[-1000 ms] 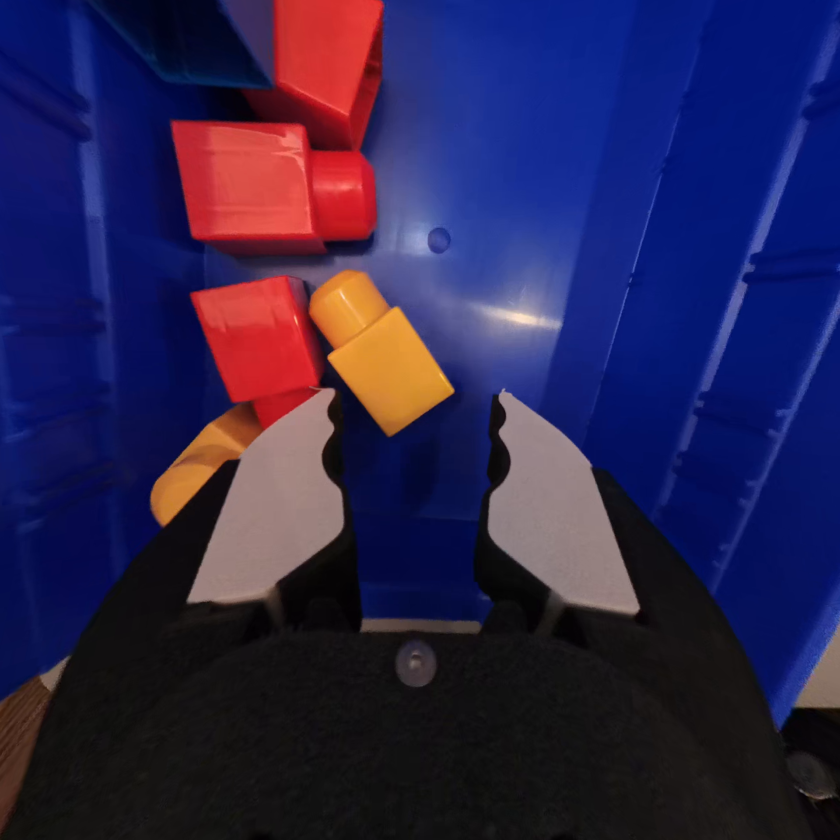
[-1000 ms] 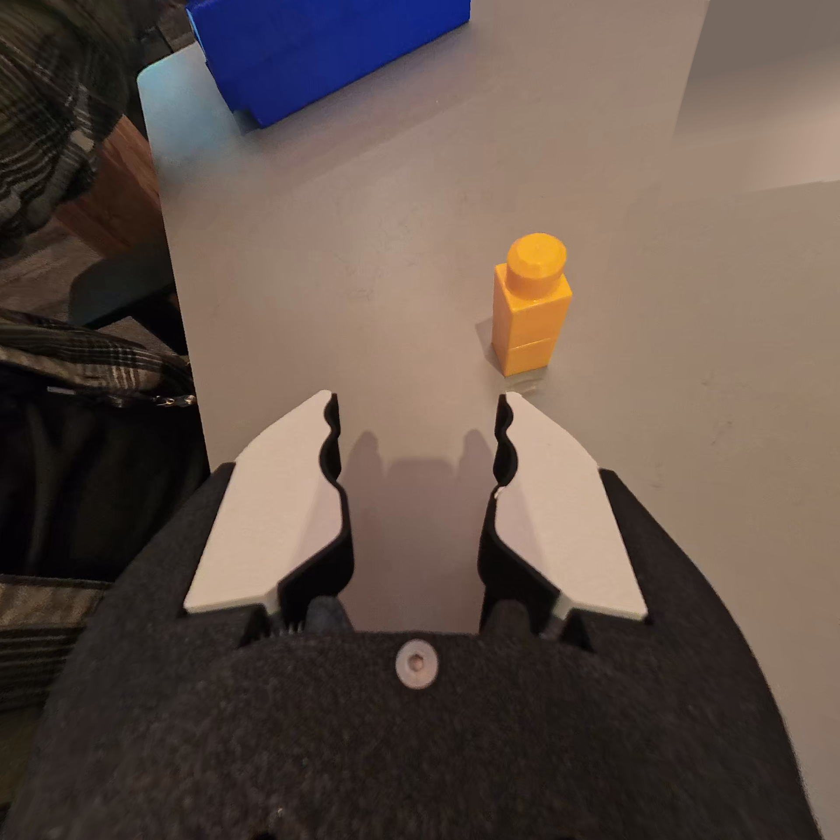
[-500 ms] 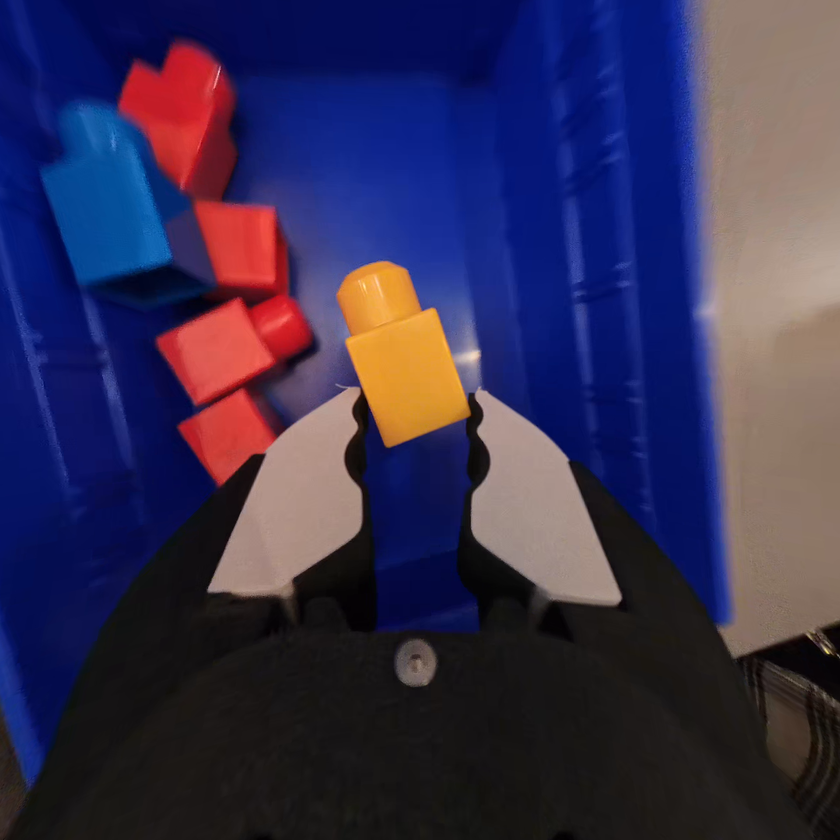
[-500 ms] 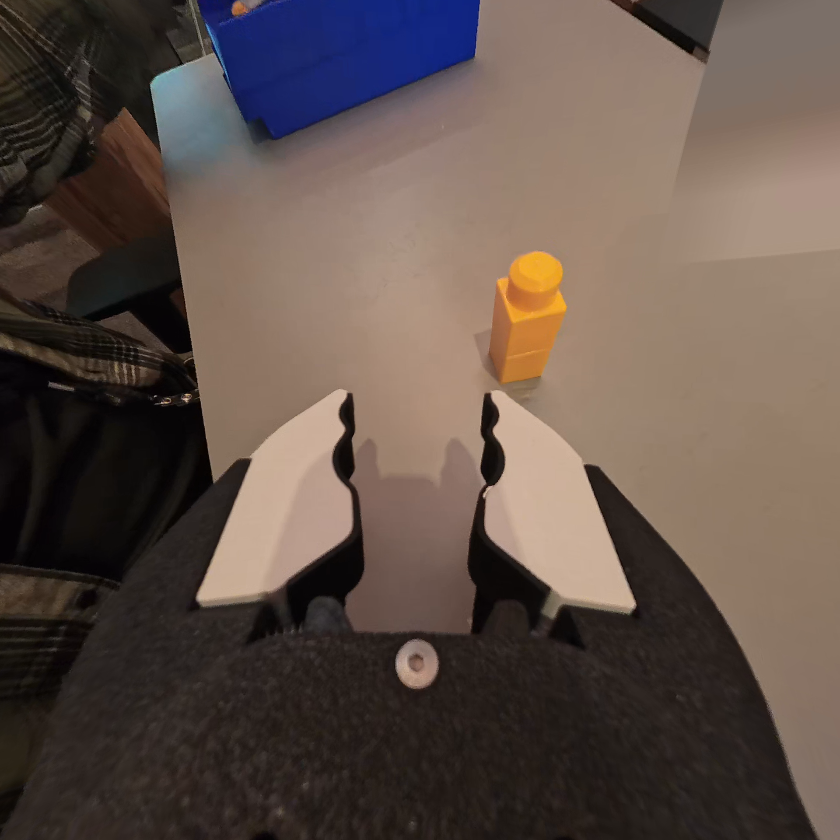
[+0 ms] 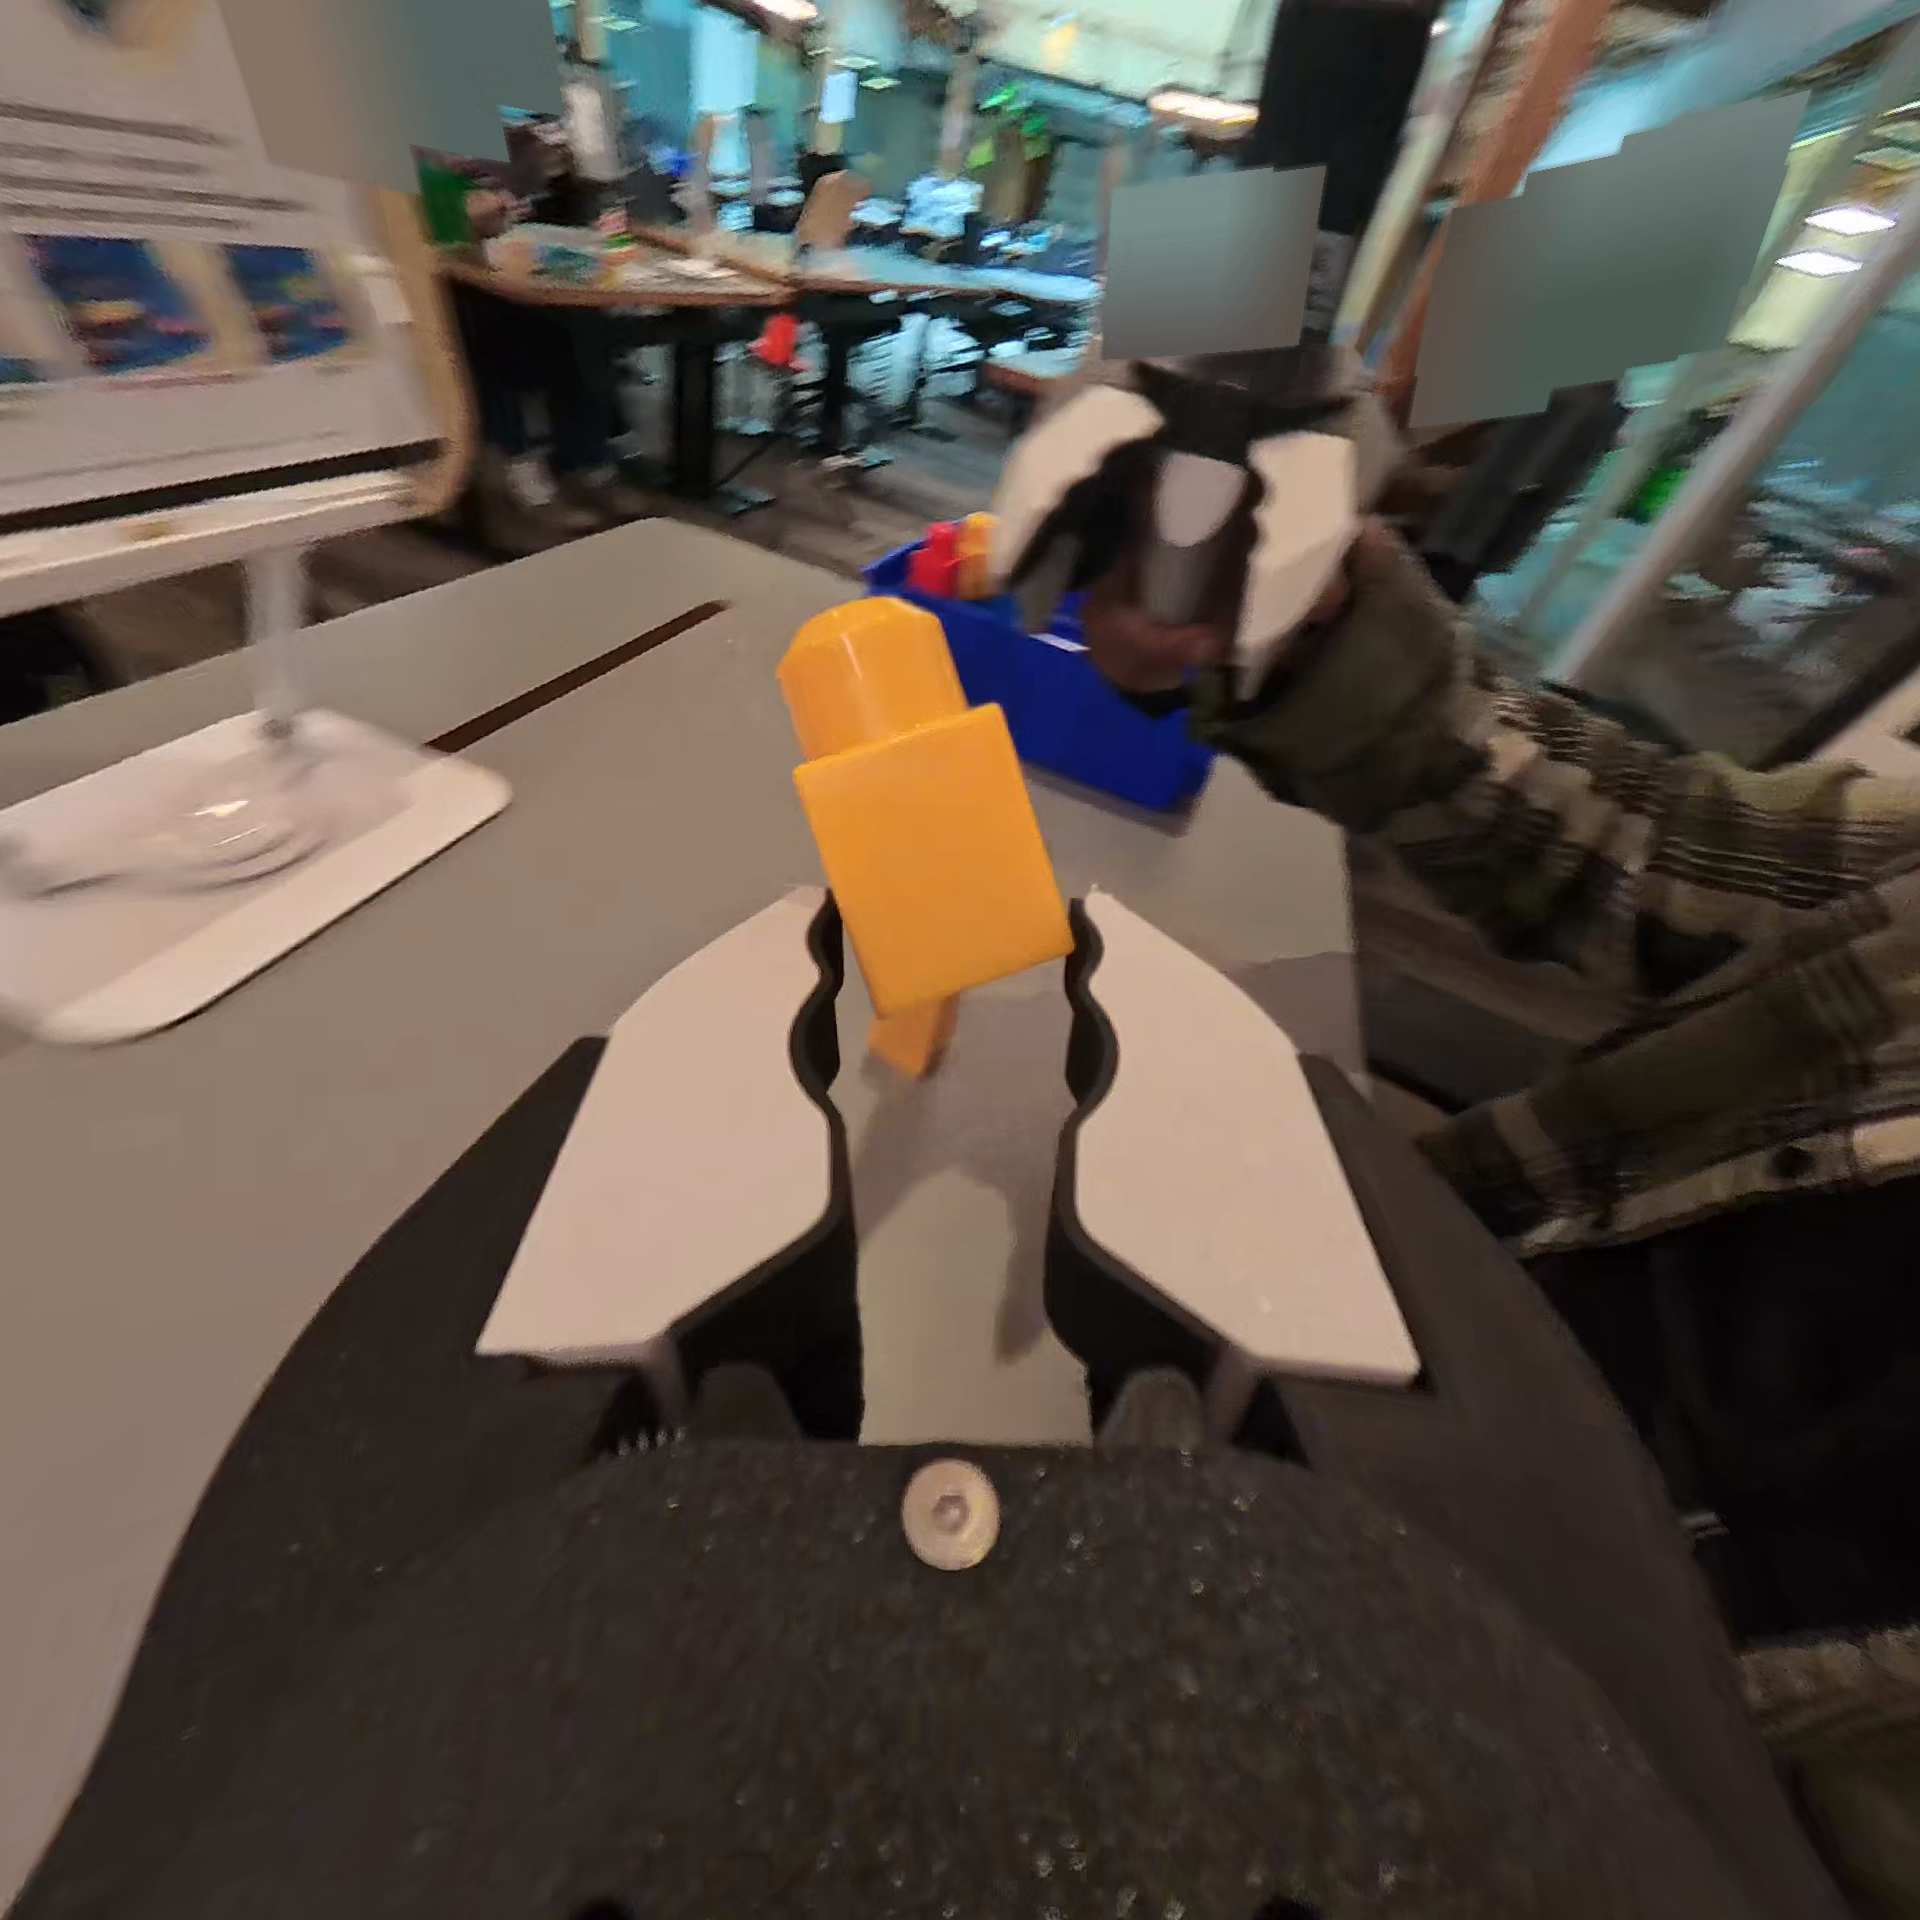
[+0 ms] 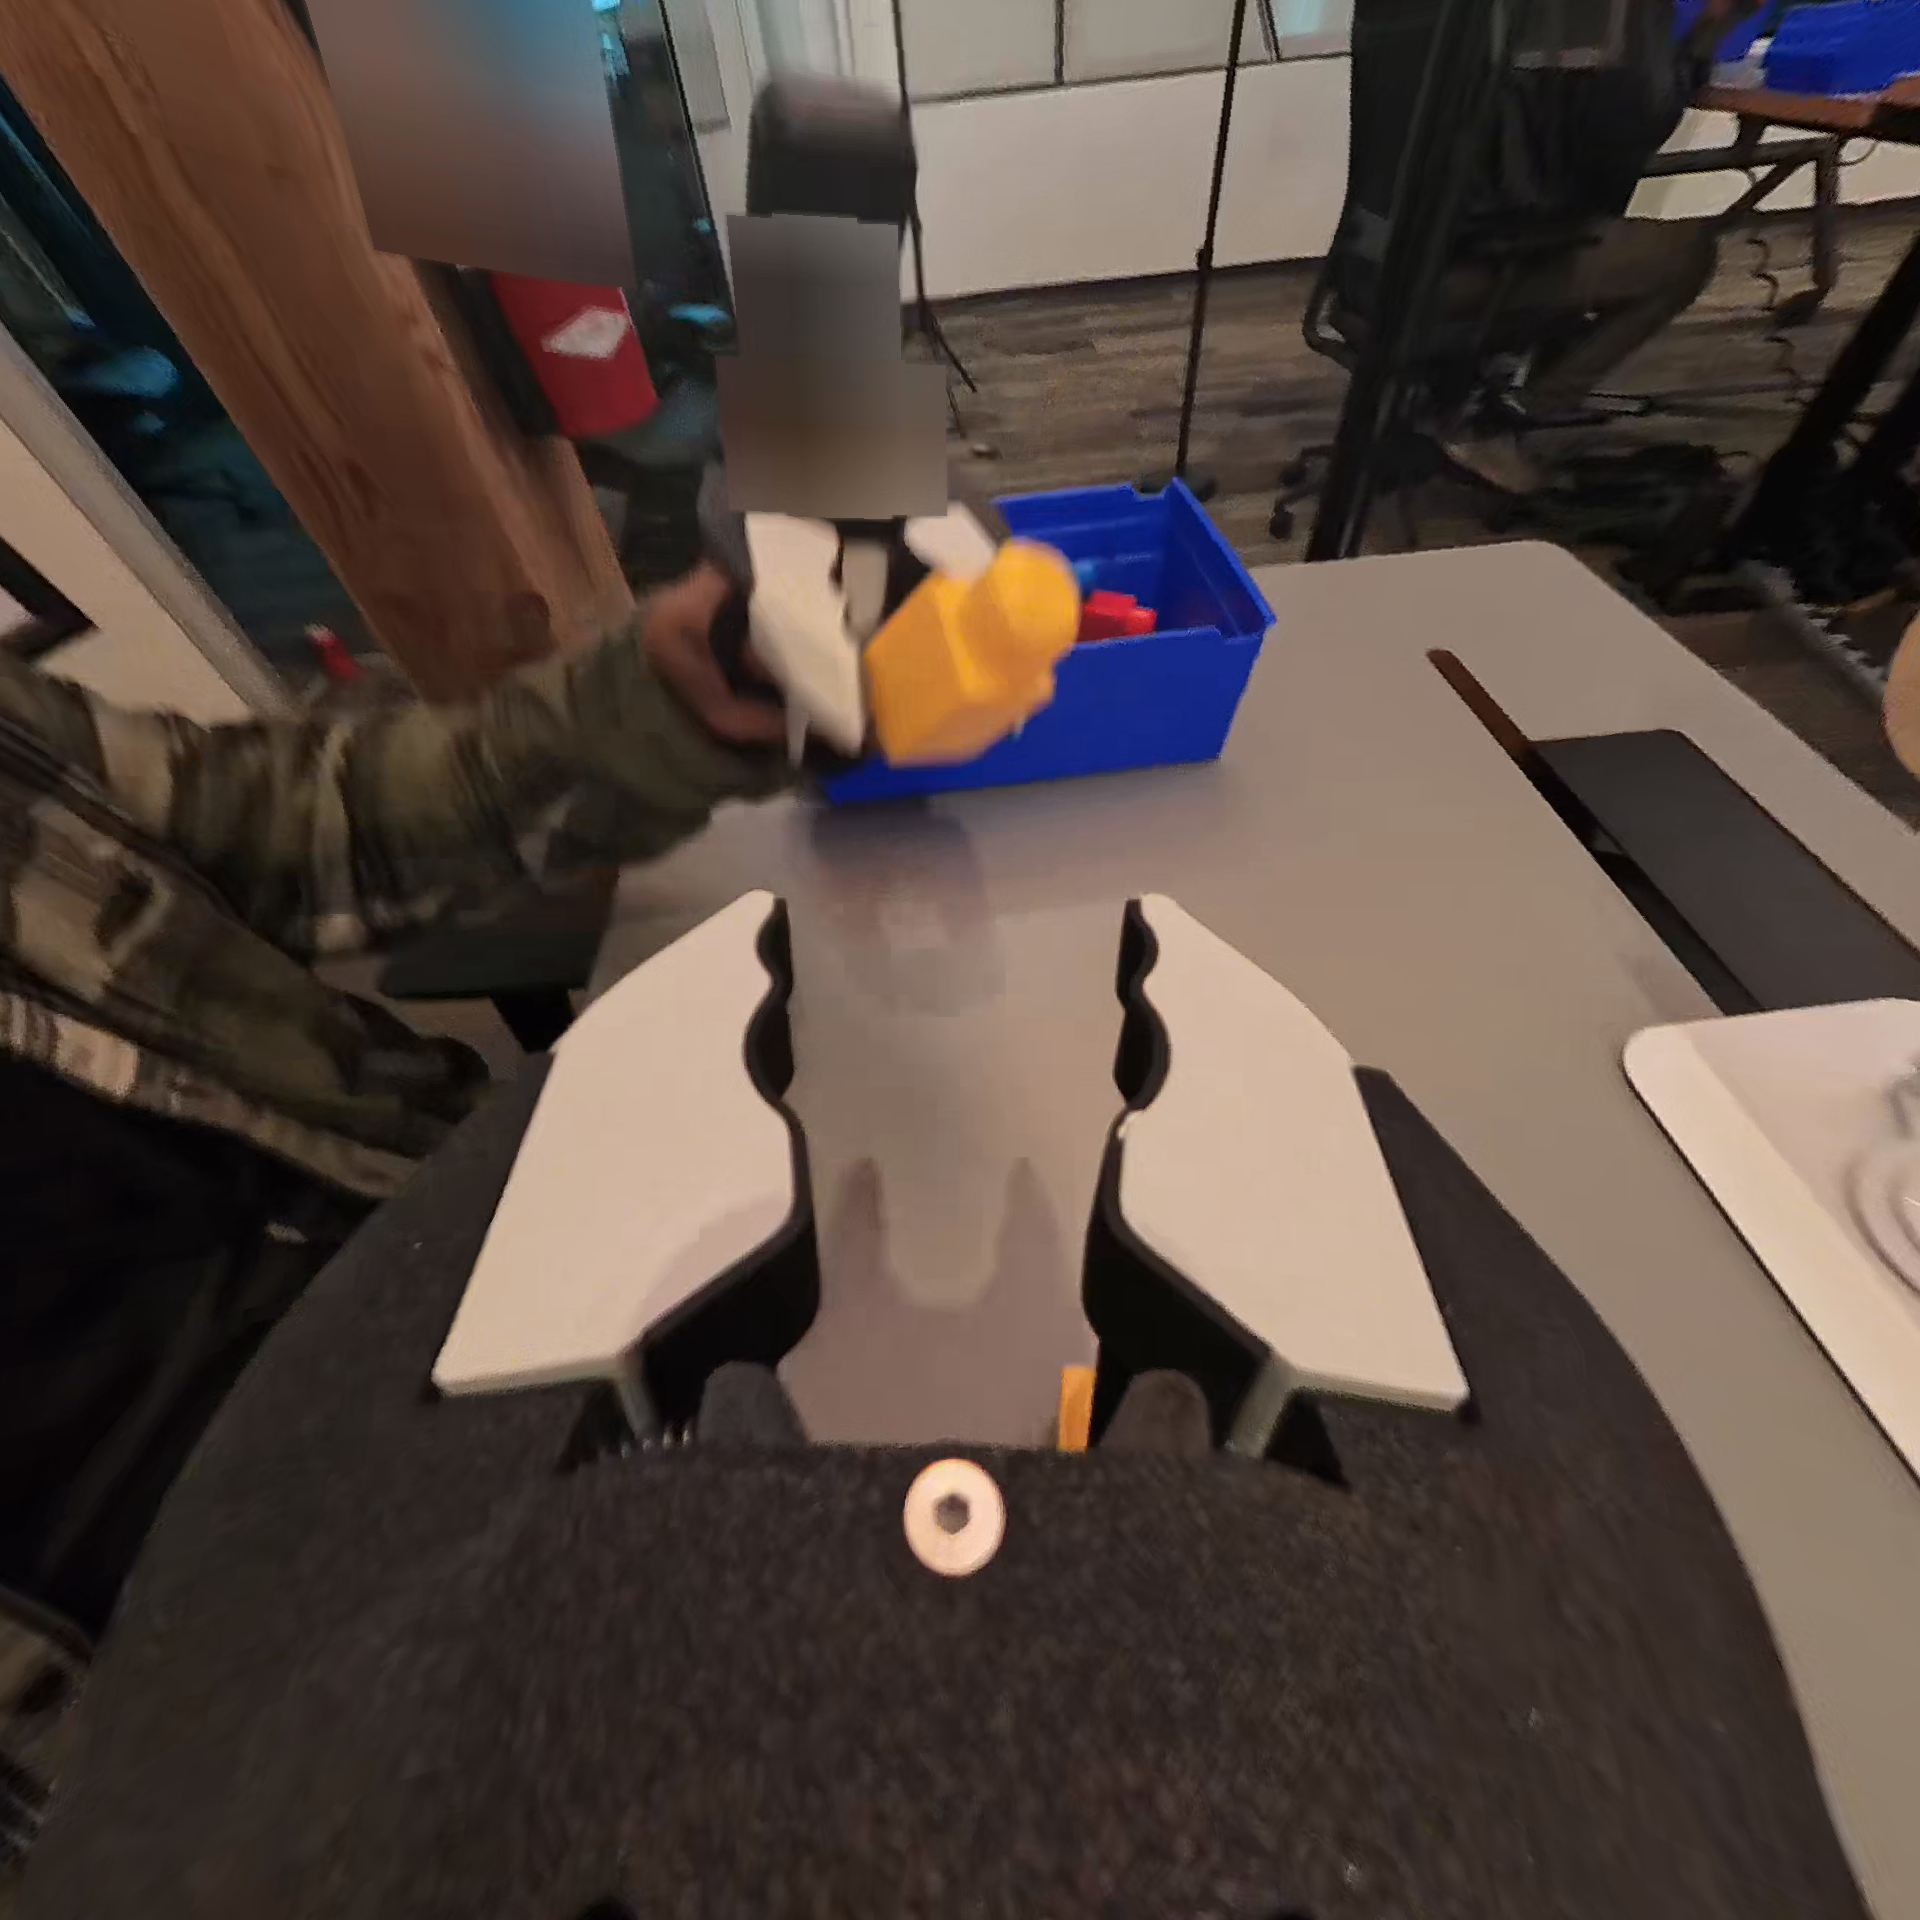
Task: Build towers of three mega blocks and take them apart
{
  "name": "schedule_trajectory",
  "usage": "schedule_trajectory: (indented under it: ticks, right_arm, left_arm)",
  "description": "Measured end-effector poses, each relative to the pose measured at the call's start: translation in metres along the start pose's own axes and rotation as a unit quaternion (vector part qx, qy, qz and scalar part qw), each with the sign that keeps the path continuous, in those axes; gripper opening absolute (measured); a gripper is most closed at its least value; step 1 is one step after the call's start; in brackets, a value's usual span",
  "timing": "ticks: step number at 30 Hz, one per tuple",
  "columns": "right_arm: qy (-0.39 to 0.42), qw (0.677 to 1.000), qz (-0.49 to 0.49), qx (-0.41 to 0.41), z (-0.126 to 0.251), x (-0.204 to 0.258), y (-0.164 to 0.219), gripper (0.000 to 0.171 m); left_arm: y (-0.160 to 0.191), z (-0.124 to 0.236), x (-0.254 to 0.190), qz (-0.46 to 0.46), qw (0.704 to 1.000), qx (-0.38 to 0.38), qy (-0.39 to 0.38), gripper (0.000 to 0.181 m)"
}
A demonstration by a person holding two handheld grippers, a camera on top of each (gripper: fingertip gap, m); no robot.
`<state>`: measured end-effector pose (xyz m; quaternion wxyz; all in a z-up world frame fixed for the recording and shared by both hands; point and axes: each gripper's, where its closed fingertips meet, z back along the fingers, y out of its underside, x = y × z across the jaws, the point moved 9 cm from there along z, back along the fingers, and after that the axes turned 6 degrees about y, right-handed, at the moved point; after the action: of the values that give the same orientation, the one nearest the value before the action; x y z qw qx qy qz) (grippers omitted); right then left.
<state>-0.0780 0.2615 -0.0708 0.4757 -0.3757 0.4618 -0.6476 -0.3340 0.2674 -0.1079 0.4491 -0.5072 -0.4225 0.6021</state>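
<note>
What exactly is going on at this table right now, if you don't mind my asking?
A person is building block towers with two handheld grippers. The left gripper is shut on a yellow block, held in the air over the grey table. The right gripper is open and empty. Red blocks lie in the blue bin.

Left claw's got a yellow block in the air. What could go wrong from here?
1. The left claw pinches only the lower end of the yellow block, which sits tilted; it may twist or slip when pressed on.
2. The tower is mostly hidden behind the block, so lining up is harder.
3. The right claw is open and holds nothing; an off-centre push may tip the tower.
</note>
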Motion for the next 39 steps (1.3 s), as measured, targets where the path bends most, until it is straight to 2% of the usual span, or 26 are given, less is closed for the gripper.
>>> schedule_trajectory:
  ticks: [5, 13, 14, 15, 17, 20, 22, 24, 27, 29, 39]
  right_arm:
    - [-0.053, 0.997, -0.058, -0.019, -0.011, -0.014, -0.005, 0.056]
    - [-0.119, 0.987, -0.1, 0.032, -0.022, -0.022, 0.012, 0.048]
    - [-0.121, 0.986, -0.102, 0.045, -0.024, -0.022, 0.013, 0.044]
    - [-0.129, 0.985, -0.102, 0.047, -0.025, -0.022, 0.014, 0.031]
    - [-0.124, 0.984, -0.109, 0.062, -0.025, -0.024, 0.014, 0.029]
    - [-0.074, 0.99, -0.066, 0.101, -0.017, -0.026, 0.012, 0.028]
    - [-0.018, 0.99, -0.038, 0.134, -0.005, -0.026, 0.01, 0.029]
    - [0.042, 0.982, 0.003, 0.184, 0.008, -0.025, 0.015, 0.029]
    - [0.084, 0.966, 0.022, 0.242, 0.015, -0.022, 0.034, 0.028]
    - [0.096, 0.96, 0.027, 0.263, 0.013, -0.022, 0.045, 0.028]
    - [0.105, 0.969, 0.012, 0.222, 0.008, -0.027, 0.072, 0.028]
  left_arm:
    - [0.018, -0.053, -0.002, 0.003, 0.996, -0.018, 0.09, 0.04]
    - [0.025, -0.076, 0.0, -0.005, 0.99, -0.012, 0.137, 0.04]
    - [0.025, -0.078, 0.0, -0.006, 0.989, -0.016, 0.144, 0.04]
    - [0.025, -0.08, 0.001, -0.005, 0.989, -0.014, 0.146, 0.04]
    - [0.028, -0.085, 0.004, -0.004, 0.989, -0.002, 0.145, 0.04]
    - [0.034, -0.086, 0.015, 0.006, 0.992, 0.03, 0.122, 0.038]
    - [0.042, -0.079, 0.033, 0.013, 0.995, 0.059, 0.075, 0.052]
    - [0.052, -0.068, 0.053, 0.012, 0.996, 0.083, 0.022, 0.058]
    - [0.066, -0.053, 0.074, 0.022, 0.996, 0.081, -0.022, 0.057]
    - [0.073, -0.049, 0.08, 0.042, 0.997, 0.068, -0.023, 0.056]
    - [0.077, -0.049, 0.075, 0.021, 0.996, 0.083, -0.04, 0.052]
